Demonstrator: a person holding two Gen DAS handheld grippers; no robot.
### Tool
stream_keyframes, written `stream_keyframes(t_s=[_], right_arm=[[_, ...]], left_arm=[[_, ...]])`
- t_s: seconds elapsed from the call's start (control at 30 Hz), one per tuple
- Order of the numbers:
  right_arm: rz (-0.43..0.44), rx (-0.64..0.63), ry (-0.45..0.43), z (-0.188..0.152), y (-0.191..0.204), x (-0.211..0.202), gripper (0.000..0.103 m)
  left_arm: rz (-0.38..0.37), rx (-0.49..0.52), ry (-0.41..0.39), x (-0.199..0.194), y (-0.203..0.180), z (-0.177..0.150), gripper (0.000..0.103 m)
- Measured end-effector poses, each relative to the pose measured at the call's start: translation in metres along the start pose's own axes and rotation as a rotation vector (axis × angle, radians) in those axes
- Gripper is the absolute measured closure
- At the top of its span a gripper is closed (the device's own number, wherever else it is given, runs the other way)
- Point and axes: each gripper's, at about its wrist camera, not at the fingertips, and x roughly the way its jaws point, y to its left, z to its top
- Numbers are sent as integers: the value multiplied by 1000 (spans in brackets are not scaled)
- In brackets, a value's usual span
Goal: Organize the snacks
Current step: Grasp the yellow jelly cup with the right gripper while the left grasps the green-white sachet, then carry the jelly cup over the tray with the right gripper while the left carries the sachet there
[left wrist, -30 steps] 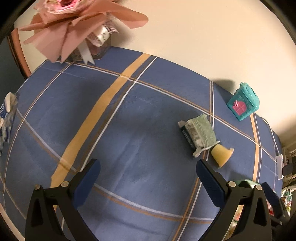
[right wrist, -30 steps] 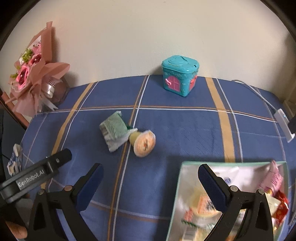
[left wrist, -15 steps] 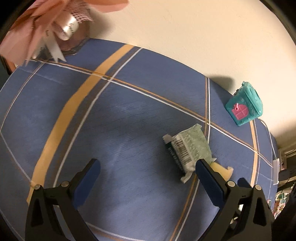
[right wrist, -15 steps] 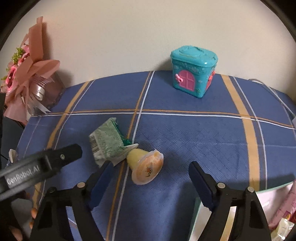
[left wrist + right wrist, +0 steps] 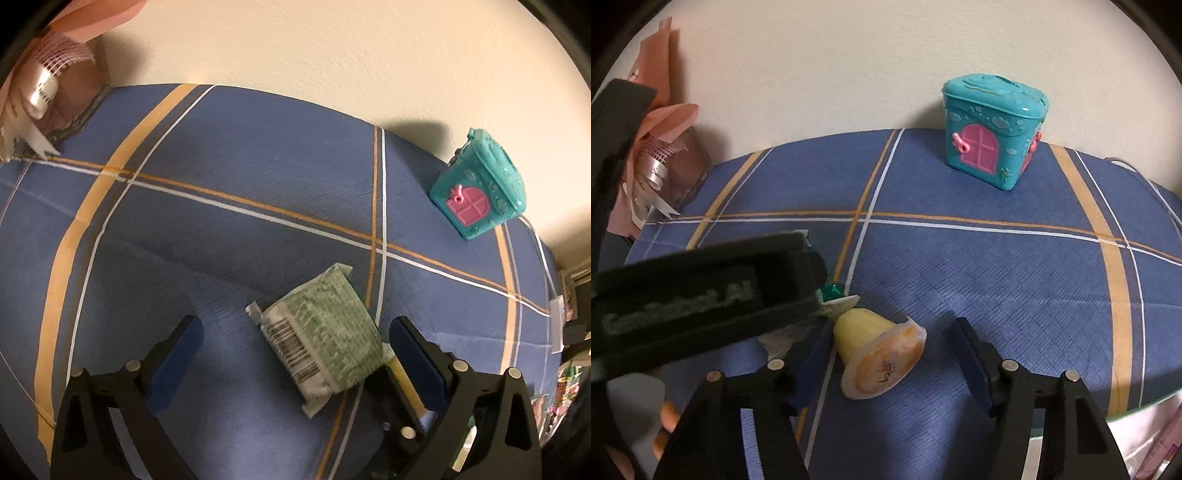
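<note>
Right wrist view: the green snack packet (image 5: 833, 293) is mostly hidden behind the left gripper (image 5: 295, 343), whose wide, slightly closing jaws flank it untouched. The jelly cup (image 5: 881, 354) lies sideways, lid toward the camera, between the closing, not-yet-touching jaws of the right gripper (image 5: 890, 373).

Warm, dim indoor light falls from above and in front, leaving the wall (image 5: 849, 66) cream and evenly lit. The teal box (image 5: 480, 184) throws a soft dark shadow on the wall behind it in the left view. Both views bend strongly at the edges, with black corners from the fisheye. In the right view the left hand-held gripper (image 5: 701, 288) looms near the lens, blurred, its lettering smeared. The green packet (image 5: 325, 343) shows slight motion blur. No glare on the worktop (image 5: 997, 266).
</note>
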Motion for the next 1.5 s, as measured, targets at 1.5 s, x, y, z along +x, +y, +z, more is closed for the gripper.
stream_keyframes(t_s=[1.5], right_arm=[[20, 36, 121, -38, -5, -71, 59]], left_arm=[[20, -191, -37, -57, 31, -82, 43]])
